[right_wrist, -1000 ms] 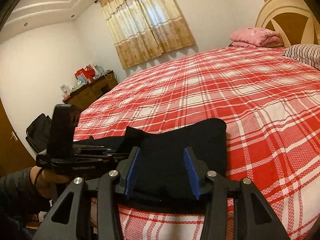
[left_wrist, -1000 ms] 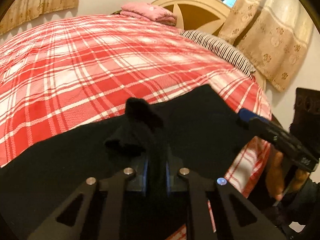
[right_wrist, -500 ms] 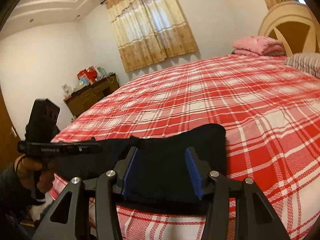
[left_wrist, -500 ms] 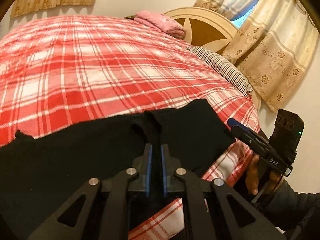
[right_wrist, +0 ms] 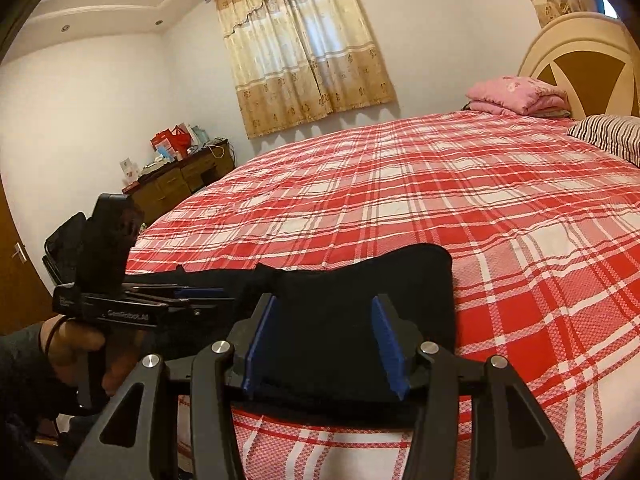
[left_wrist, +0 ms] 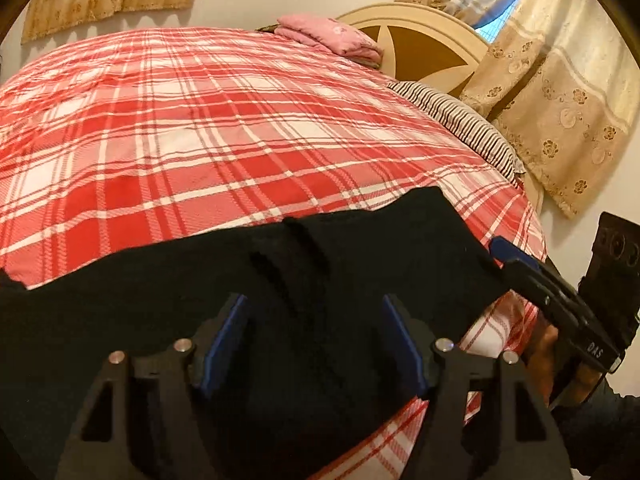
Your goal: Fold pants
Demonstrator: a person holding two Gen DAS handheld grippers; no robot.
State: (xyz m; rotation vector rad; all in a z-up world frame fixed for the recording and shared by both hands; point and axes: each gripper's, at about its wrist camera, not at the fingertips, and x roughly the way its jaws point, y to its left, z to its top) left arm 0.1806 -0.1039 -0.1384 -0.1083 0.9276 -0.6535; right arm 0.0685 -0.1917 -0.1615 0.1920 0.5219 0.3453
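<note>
Black pants [left_wrist: 360,272] lie flat along the near edge of a bed with a red and white plaid cover [left_wrist: 208,128]. My left gripper [left_wrist: 314,334] is open just above the pants, with nothing between its blue pads. My right gripper [right_wrist: 324,344] is open over the right end of the pants [right_wrist: 360,292], empty. In the left wrist view the right gripper [left_wrist: 552,300] is at the pants' right end. In the right wrist view the left gripper [right_wrist: 160,300] is level over the pants' left part.
A folded pink blanket [left_wrist: 332,38] and a striped pillow [left_wrist: 460,120] lie at the head of the bed by the cream headboard [left_wrist: 424,40]. A wooden dresser [right_wrist: 176,184] with clutter and a black bag [right_wrist: 66,240] stand by the far wall.
My left gripper was shut on a pinch of the black fabric and held it up. It lowered the fabric to the bed and opened. The pants now lie flat. The right gripper stayed open.
</note>
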